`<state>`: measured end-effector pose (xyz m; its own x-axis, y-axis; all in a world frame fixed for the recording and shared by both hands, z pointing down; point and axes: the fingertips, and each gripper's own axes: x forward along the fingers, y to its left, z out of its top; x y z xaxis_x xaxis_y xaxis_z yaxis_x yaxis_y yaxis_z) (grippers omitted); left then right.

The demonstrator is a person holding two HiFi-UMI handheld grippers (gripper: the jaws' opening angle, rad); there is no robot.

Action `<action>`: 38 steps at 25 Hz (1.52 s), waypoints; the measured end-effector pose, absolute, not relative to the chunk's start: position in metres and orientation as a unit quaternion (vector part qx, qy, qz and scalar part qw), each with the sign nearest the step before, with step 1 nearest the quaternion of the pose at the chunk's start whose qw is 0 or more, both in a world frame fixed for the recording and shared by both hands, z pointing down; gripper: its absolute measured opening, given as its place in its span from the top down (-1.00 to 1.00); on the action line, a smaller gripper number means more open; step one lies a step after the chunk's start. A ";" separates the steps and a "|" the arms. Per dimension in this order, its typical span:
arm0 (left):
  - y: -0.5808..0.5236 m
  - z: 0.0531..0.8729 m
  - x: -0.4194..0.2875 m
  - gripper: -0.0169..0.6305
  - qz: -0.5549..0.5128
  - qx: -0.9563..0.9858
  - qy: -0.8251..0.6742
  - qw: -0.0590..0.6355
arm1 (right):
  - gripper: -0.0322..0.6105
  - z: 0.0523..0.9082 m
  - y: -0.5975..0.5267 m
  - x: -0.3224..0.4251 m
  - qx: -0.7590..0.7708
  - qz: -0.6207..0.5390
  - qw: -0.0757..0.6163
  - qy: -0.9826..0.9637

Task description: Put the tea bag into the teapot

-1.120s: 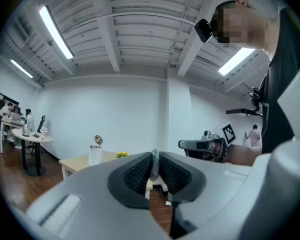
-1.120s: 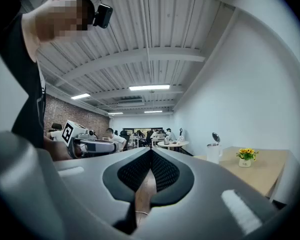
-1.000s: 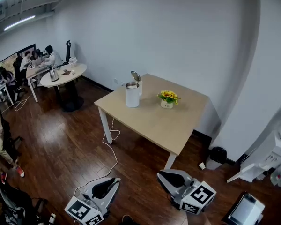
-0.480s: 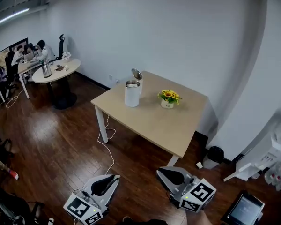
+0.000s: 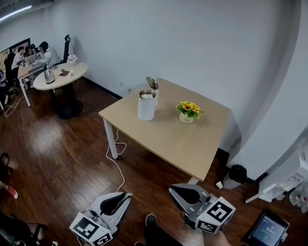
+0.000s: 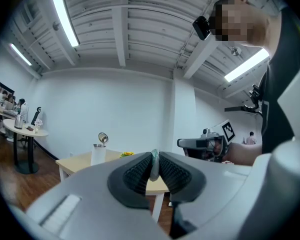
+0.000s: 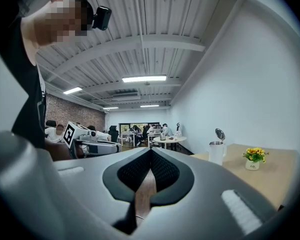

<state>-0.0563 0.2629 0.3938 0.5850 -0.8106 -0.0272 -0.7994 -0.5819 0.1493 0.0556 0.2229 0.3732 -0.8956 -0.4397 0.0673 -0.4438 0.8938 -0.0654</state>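
The teapot (image 5: 146, 105) is a white kettle with its lid flipped up, standing at the far side of a light wooden table (image 5: 164, 137). It also shows far off in the left gripper view, teapot (image 6: 98, 154), and in the right gripper view, teapot (image 7: 216, 151). Both grippers hang low over the wooden floor, well short of the table. My left gripper (image 5: 120, 198) is shut on a small pale tea bag (image 6: 154, 167), which pokes up between its pads. My right gripper (image 5: 175, 191) is shut, its tips touching with nothing between them.
A small pot of yellow flowers (image 5: 187, 111) stands right of the teapot. A white cable (image 5: 118, 163) trails across the floor by the table leg. A black bin (image 5: 237, 174) and a white rack (image 5: 287, 176) are at the right. People sit at tables (image 5: 59, 78) far left.
The head view has shifted a little, so the table sits slightly further right and lower. A shoe has come into view at the bottom edge. Both grippers keep their places and states.
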 end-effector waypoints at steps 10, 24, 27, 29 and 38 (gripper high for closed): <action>0.175 0.386 -0.066 0.79 -0.046 0.880 -0.468 0.059 | 0.89 0.367 0.132 0.047 0.215 0.034 0.019 -0.976; 0.064 0.378 -0.050 0.78 -0.040 0.882 -0.465 0.065 | 0.89 0.356 0.022 0.063 0.212 0.035 -0.006 -0.977; 0.046 0.381 -0.049 0.78 -0.039 0.881 -0.467 0.067 | 0.89 0.357 0.005 0.066 0.214 0.036 -0.011 -0.976; 0.036 0.383 -0.051 0.78 -0.038 0.880 -0.469 0.069 | 0.89 0.360 -0.006 0.064 0.213 0.039 -0.010 -0.976; -0.008 0.384 -0.064 0.79 -0.033 0.880 -0.468 0.078 | 0.89 0.366 -0.045 0.050 0.205 0.048 0.004 -0.977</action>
